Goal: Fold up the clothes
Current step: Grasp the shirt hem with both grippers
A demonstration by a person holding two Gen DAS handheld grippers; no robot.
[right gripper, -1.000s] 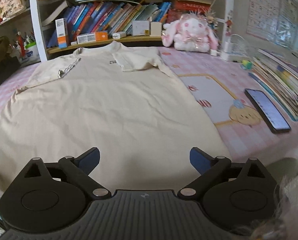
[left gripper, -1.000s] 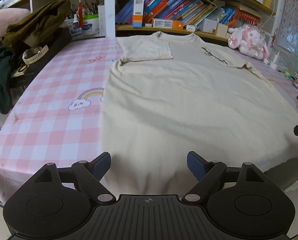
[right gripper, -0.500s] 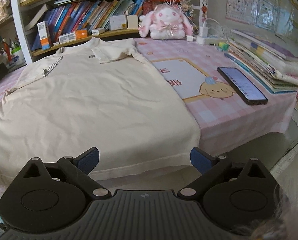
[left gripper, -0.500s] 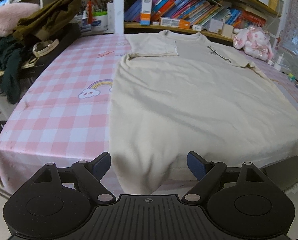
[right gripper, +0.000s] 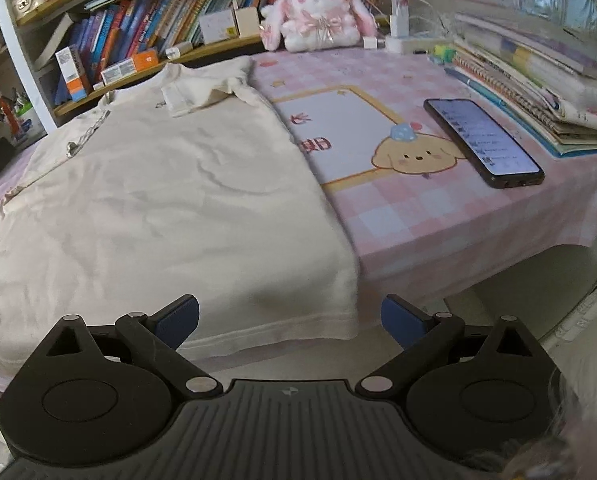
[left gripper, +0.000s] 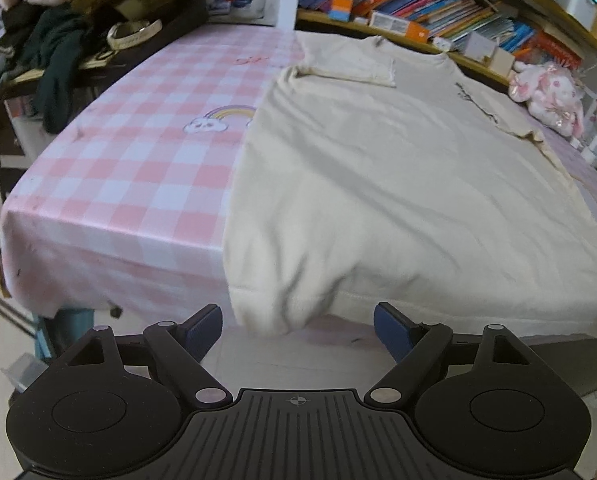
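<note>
Presently the shirt (left gripper: 398, 184) lies flat on the table (left gripper: 110, 184), sleeves turned in, hem overhanging the near edge, within reach; left gripper (left gripper: 298, 330) and right gripper (right gripper: 290, 320) hang before it, jaws wide and empty

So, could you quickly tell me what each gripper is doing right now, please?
Left gripper: open, holding nothing, at the T-shirt hem.
Right gripper: open, holding nothing, at the hem's other corner.
</note>
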